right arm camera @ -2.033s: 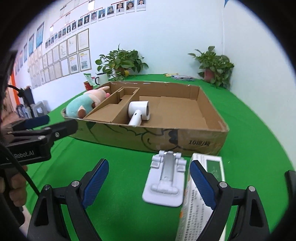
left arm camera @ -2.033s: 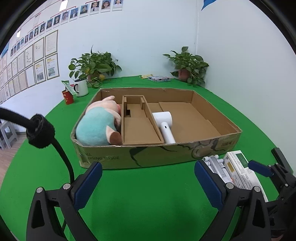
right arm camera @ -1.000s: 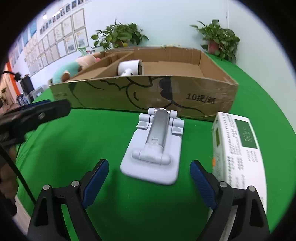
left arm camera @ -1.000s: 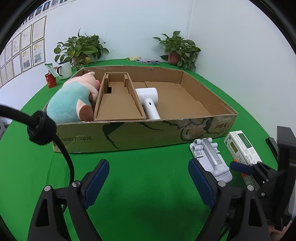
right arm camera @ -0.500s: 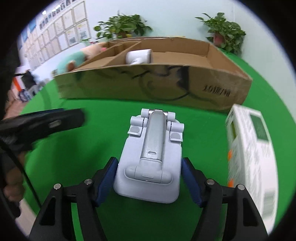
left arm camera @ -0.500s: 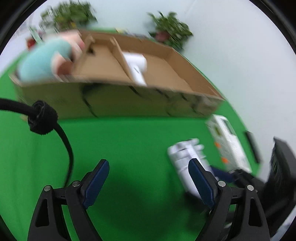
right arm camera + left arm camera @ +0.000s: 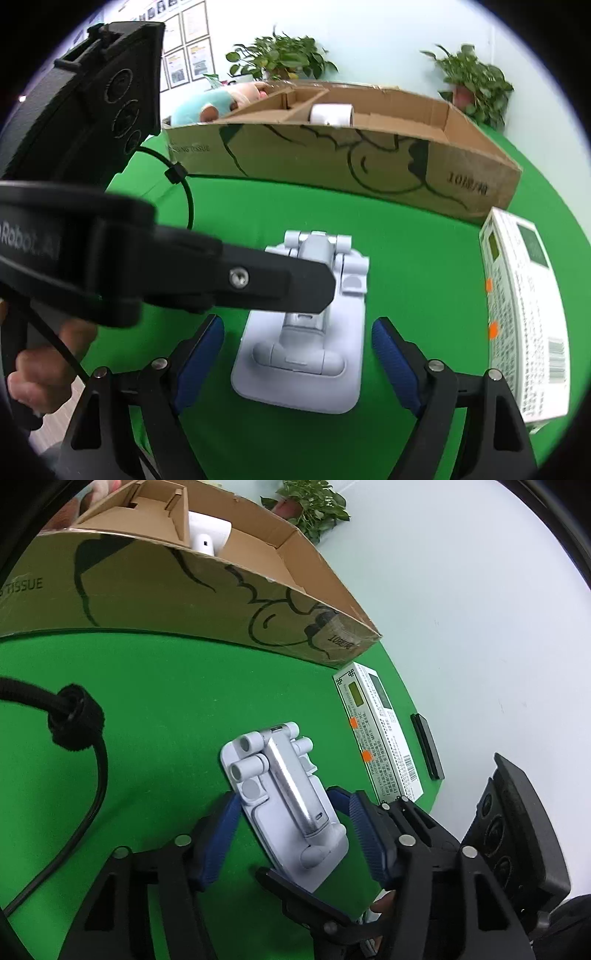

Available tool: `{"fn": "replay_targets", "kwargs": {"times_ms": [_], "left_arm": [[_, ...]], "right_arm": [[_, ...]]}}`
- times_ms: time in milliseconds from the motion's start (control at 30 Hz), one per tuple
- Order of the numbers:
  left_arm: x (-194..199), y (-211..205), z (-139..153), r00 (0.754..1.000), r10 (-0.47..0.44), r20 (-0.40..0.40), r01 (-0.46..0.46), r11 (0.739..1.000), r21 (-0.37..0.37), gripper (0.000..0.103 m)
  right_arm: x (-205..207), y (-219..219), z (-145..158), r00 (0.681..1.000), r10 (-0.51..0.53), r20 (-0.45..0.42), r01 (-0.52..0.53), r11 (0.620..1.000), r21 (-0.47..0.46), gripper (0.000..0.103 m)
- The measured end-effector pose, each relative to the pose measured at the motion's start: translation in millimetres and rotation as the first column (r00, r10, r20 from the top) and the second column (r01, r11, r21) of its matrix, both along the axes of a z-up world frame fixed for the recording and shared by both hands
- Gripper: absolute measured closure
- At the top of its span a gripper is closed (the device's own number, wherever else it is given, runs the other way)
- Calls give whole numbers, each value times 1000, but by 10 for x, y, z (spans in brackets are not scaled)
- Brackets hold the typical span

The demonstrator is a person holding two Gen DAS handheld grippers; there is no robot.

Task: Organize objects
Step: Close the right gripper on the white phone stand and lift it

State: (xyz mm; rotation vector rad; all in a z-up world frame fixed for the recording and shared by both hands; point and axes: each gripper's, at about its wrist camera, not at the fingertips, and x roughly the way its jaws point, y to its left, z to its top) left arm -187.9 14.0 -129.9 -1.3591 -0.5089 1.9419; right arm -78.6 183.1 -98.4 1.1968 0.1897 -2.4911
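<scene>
The pale lavender-grey folding plastic phone stand (image 7: 306,325) lies flat on the green felt table (image 7: 406,251), near the front wall of the large brown cardboard box (image 7: 332,158) but apart from it. Right gripper (image 7: 295,360) is released, its blue pads (image 7: 393,360) spread either side of the stand's near end with gaps visible. Left gripper (image 7: 291,840) reaches in from the left, jaws spread around the same stand; one blue pad (image 7: 221,834) sits at the stand's edge (contact cannot be told). To the right of the stand lies a white printed rectangular carton (image 7: 524,314). Inside the box: a white hair dryer (image 7: 330,114) in the middle, a teal and pink plush toy (image 7: 210,105) at far left.
</scene>
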Motion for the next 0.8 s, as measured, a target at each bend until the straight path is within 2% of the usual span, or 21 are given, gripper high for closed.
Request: {"fn": "replay_targets", "kwargs": {"times_ms": [100,167,333,500,667,800], "left_arm": [[52,67,-22,1000,-18,17,18,1000,9,49],[65,91,-30,1000,-12,22,11,1000,12,50],[64,110,-32,999,1,35,-2,1000,20,51],[50,123,-28,998,3,56,-5,1000,28,52],[51,94,-28,998,5,66,-6,1000,19,65],[68,104,-20,998,5,63,-6,1000,23,67]], "right_arm": [[38,-45,-13,1000,-3,-19,4,999,51,25],[61,-39,-9,999,-21,-27,22,998,51,31],[71,-24,-3,999,-44,-23,45,998,41,33],[19,94,39,997,-73,16,73,996,-45,35],[-73,218,76,992,-94,88,107,982,-158,35],[-95,256,77,988,-100,114,122,971,-204,35]]}}
